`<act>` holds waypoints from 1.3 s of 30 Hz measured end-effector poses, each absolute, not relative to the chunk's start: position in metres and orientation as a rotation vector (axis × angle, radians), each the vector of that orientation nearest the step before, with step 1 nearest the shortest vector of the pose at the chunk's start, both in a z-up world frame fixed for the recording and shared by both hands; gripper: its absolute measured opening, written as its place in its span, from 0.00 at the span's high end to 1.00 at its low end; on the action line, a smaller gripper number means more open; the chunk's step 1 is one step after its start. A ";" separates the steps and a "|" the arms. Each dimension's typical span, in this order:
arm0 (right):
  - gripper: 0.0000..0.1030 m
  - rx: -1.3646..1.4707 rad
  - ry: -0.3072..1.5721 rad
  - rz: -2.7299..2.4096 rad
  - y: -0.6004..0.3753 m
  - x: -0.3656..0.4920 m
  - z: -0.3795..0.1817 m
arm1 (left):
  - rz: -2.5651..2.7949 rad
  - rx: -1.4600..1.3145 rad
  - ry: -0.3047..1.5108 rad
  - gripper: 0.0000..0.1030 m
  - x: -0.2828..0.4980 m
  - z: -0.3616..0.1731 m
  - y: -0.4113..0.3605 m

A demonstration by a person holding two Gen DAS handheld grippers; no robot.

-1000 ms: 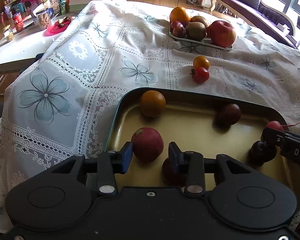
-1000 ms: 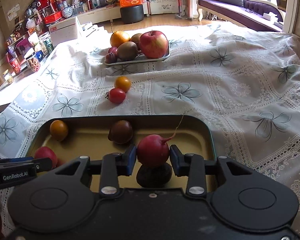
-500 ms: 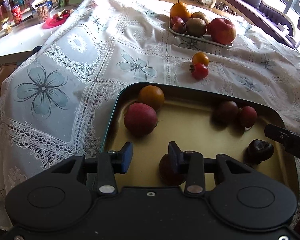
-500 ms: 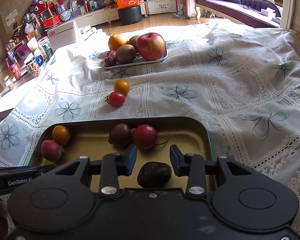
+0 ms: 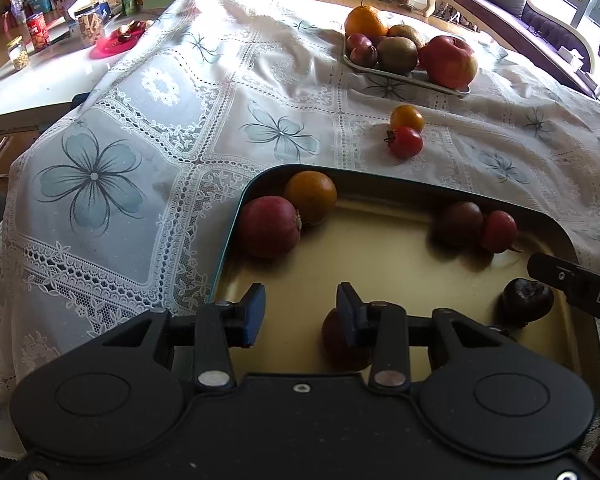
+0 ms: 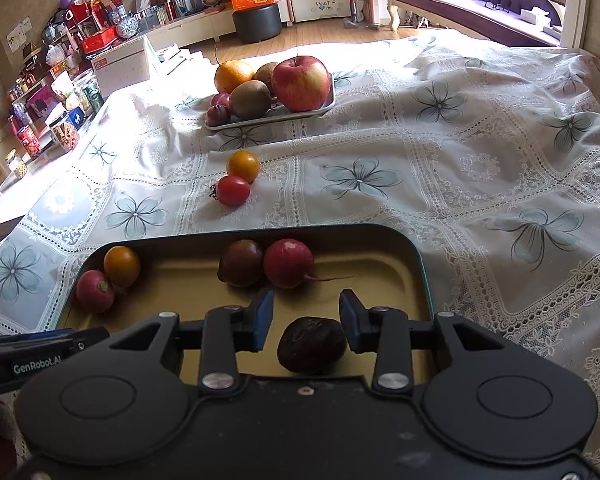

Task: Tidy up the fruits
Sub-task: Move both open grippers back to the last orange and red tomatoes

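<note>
Hovering low over the near edge of the tray (image 6: 418,264), both tongs stand with jaws wide apart and hold nothing. The right gripper (image 6: 305,318) hangs above a dark fruit (image 6: 312,344) that lies on the tray floor between its fingers without touching them. The left gripper (image 5: 300,312) has a reddish fruit (image 5: 338,344) half hidden behind its right finger; whether they touch I cannot tell.

The tray, dark-rimmed with a golden floor, holds six pieces. At its far left corner a red radish (image 6: 95,291) rests against an orange tomato (image 6: 121,266). Along the far wall a dark tomato (image 6: 241,262) touches a second radish (image 6: 289,263), whose thin root trails to the right.

A second ago the right gripper gripped that second radish above the dark fruit; now the radish lies released beside the dark tomato and the jaws have spread. The red radish, then between the left gripper's fingers, now sits in the corner against the orange tomato.

Beyond the tray, on the flowered lace cloth (image 6: 480,152), a red tomato (image 6: 233,191) and a small orange tomato (image 6: 243,166) lie loose, close together, between tray and plate (image 6: 320,110). The plate farther back carries an apple (image 6: 301,83), two kiwis, an orange (image 6: 233,76) and two plums. Jars and tins (image 5: 36,34) crowd a bare table at far left. In each view the other gripper's black arm crosses the tray's near corner.
</note>
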State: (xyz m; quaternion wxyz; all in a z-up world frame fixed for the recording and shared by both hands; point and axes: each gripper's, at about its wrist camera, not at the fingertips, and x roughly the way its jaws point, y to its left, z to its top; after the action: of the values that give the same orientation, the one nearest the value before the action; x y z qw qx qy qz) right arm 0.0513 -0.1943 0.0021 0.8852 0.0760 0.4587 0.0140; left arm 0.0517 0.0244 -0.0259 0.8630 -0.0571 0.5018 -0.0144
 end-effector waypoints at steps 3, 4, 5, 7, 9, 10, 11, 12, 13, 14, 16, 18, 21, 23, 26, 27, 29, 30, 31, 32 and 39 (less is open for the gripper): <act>0.62 0.161 0.956 0.032 -0.194 0.051 0.002 | -0.026 -0.117 1.053 0.54 0.051 -0.025 0.025; 0.62 0.163 0.956 0.034 -0.194 0.051 0.003 | -0.026 -0.116 1.053 0.54 0.051 -0.025 0.024; 0.62 0.165 0.956 0.038 -0.194 0.051 0.003 | -0.027 -0.114 1.055 0.54 0.051 -0.024 0.024; 0.62 0.173 0.955 0.046 -0.194 0.051 0.005 | -0.035 -0.114 1.057 0.54 0.051 -0.023 0.023; 0.62 0.183 0.953 0.056 -0.195 0.051 0.008 | -0.047 -0.114 1.059 0.54 0.052 -0.021 0.023; 0.62 0.189 0.952 0.062 -0.195 0.052 0.009 | -0.051 -0.114 1.057 0.54 0.053 -0.020 0.022; 0.62 0.197 0.950 0.069 -0.195 0.053 0.012 | -0.054 -0.115 1.054 0.54 0.054 -0.018 0.022; 0.62 0.204 0.947 0.076 -0.195 0.054 0.014 | -0.058 -0.117 1.050 0.54 0.054 -0.015 0.022; 0.62 0.210 0.943 0.081 -0.195 0.055 0.016 | -0.062 -0.121 1.046 0.54 0.055 -0.013 0.022; 0.62 0.216 0.939 0.087 -0.194 0.057 0.018 | -0.069 -0.123 1.042 0.54 0.057 -0.011 0.023; 0.62 0.221 0.932 0.093 -0.192 0.063 0.022 | -0.074 -0.122 1.034 0.54 0.061 -0.007 0.023; 0.61 0.216 0.926 0.088 -0.189 0.071 0.025 | -0.072 -0.114 1.021 0.54 0.069 -0.002 0.025; 0.61 0.218 0.934 0.091 -0.185 0.086 0.025 | -0.060 -0.113 1.003 0.54 0.088 0.003 0.032; 0.61 0.218 0.948 0.091 -0.183 0.098 0.023 | -0.056 -0.129 1.005 0.54 0.103 0.005 0.038; 0.61 0.222 0.958 0.079 -0.179 0.122 0.020 | -0.059 -0.151 1.018 0.54 0.126 0.004 0.044; 0.61 0.224 0.962 0.075 -0.178 0.132 0.019 | -0.052 -0.152 1.020 0.54 0.133 0.003 0.046; 0.61 0.227 0.969 0.064 -0.175 0.151 0.016 | -0.028 -0.151 1.023 0.54 0.147 -0.002 0.049; 0.60 0.229 0.971 0.062 -0.174 0.161 0.015 | -0.014 -0.149 1.030 0.54 0.155 -0.006 0.050; 0.60 0.228 0.973 0.060 -0.171 0.171 0.014 | -0.003 -0.149 1.039 0.54 0.161 -0.009 0.052; 0.60 0.226 0.980 0.055 -0.169 0.180 0.012 | 0.006 -0.154 1.049 0.54 0.168 -0.013 0.054; 0.57 0.234 1.049 0.048 -0.147 0.242 -0.011 | 0.024 -0.161 1.095 0.54 0.193 -0.025 0.057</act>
State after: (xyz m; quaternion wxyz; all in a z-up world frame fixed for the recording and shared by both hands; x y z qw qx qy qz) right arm 0.2423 -0.1467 -0.0108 0.8589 0.1114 0.4994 0.0226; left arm 0.1930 0.0568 -0.0246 0.8506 -0.0764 0.5201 0.0114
